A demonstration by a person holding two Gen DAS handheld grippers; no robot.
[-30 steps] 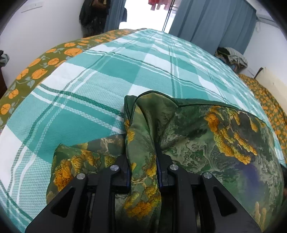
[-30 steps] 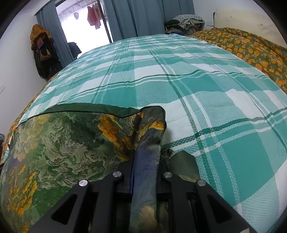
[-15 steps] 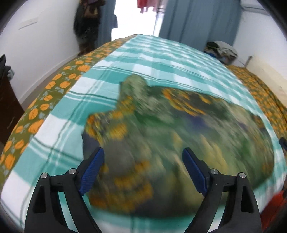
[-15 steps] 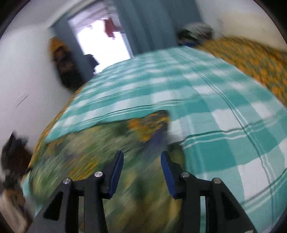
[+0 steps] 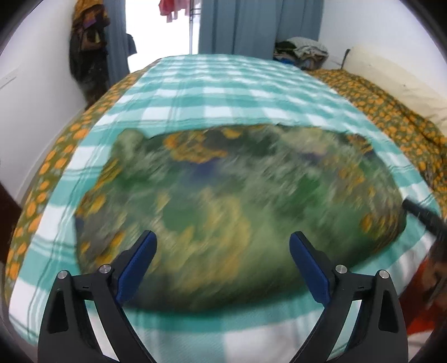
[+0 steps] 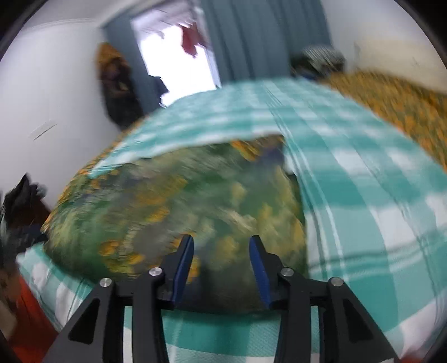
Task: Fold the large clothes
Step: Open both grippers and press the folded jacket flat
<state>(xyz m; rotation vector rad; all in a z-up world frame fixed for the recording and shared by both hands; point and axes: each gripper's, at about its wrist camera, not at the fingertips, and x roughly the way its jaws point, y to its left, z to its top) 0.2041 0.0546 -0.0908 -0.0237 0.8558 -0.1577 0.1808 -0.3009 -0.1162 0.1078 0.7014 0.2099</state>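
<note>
A green garment (image 5: 223, 195) printed with orange flowers lies folded in a broad rounded shape on the teal plaid sheet (image 5: 223, 92); both views are blurred by motion. My left gripper (image 5: 223, 245) hangs above the garment's near edge, its jaws opening wide with nothing between the blue pads (image 5: 137, 268). In the right wrist view the same garment (image 6: 173, 201) sits left of centre. My right gripper (image 6: 221, 245) is open partway above the garment's near right part and grips no cloth. A dark bar at the right edge of the left view may be the right gripper.
Orange-flowered bedding (image 5: 391, 111) borders the plaid sheet on the right and left. A cream pillow (image 5: 396, 81) and a pile of clothes (image 5: 301, 53) lie at the far right. Blue curtains (image 5: 251, 25) and hanging dark clothes (image 5: 86, 50) stand behind. A person's red clothing (image 6: 25, 321) shows nearby.
Both grippers let go of the garment's folded edges, opened, and pulled back and up. The garment now lies flat on the sheet, seen whole from farther away.
</note>
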